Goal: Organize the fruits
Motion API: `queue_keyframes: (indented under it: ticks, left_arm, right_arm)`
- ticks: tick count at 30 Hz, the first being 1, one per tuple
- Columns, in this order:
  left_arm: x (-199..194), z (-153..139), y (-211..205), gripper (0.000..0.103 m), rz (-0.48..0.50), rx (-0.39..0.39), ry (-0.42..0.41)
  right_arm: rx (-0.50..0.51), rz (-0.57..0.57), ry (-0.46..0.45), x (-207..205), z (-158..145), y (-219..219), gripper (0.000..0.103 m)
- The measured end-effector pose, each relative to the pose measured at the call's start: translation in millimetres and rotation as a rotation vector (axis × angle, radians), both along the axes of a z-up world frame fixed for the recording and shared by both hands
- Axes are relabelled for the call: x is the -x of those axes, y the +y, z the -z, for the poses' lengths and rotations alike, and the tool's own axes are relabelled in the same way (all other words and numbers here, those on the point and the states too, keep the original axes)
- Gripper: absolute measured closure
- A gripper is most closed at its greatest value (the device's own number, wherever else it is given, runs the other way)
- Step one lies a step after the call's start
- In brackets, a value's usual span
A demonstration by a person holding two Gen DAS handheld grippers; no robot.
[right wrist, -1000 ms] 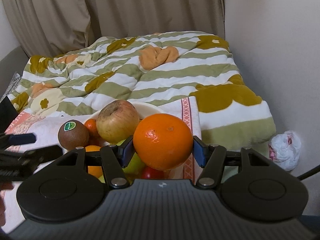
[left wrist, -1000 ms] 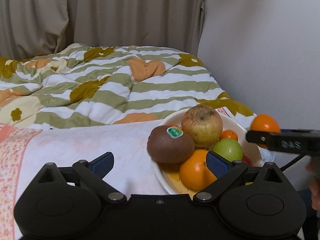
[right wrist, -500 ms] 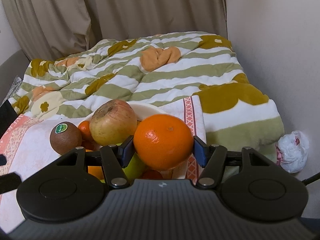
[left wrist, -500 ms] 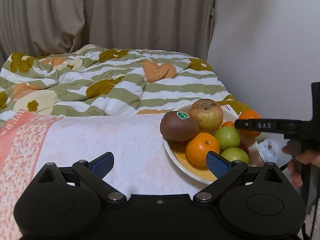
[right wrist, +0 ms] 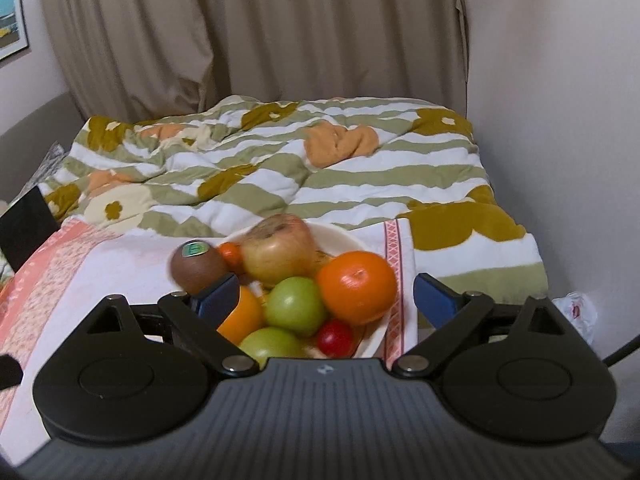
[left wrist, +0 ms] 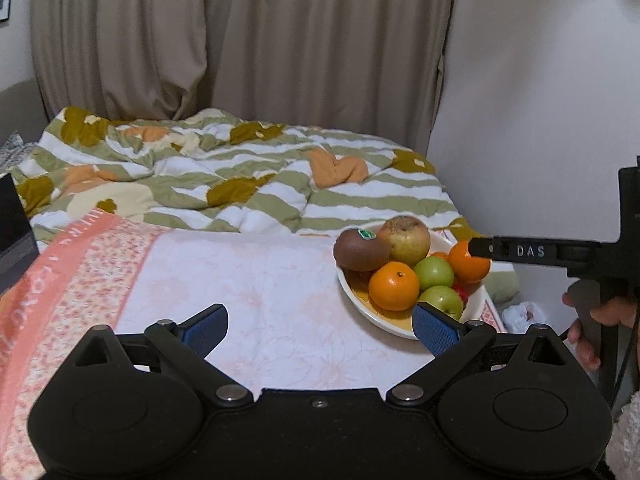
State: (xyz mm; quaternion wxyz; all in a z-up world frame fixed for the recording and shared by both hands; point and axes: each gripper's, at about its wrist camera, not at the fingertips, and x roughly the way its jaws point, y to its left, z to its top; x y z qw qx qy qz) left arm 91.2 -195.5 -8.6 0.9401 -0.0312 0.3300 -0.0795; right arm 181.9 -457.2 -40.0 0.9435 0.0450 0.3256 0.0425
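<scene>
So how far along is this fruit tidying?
Nearly done, it seems. The big orange sits in the cream bowl with the brown kiwi and the other fruit. The right tool is open, as is the left tool; no loose fruit is visible.

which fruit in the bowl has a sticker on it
The brown fuzzy kiwi at the left edge of the cream bowl, with a green sticker on top. The apples and oranges beside it show none.

A: Which fruits are hiding from you?
B: The right gripper (right wrist: 322,298) is covering part of the lower green apple (right wrist: 269,345); the kiwi (right wrist: 198,266) is blurring.

A: And elsewhere?
B: The black arm is masking part of the large orange (left wrist: 466,265).
</scene>
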Motion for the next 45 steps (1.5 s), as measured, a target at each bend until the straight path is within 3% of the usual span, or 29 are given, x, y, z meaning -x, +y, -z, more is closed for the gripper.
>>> queue_keyframes:
  ticks: [9, 17, 26, 45]
  left_arm:
    - [37.8, -38.3, 34.4, 0.0, -0.044, -0.047, -0.054]
    - [52.9, -50.4, 73.6, 0.0, -0.036, -0.095, -0.064]
    - [63.5, -43.5, 108.8, 0.0, -0.028, -0.133, -0.057]
    - [66.8, -44.8, 123.1, 0.0, -0.008, -0.15, -0.083]
  right_arm:
    - [0.035, -0.023, 0.003, 70.1, -53.0, 48.0, 0.0]
    - [0.068, -0.005, 0.044, 126.0, -77.8, 96.8, 0.0]
    - [0.1, 0.047, 0.072, 159.5, -76.5, 136.5, 0.0]
    - [0.102, 0.092, 0.091, 165.9, -69.9, 151.5, 0.0]
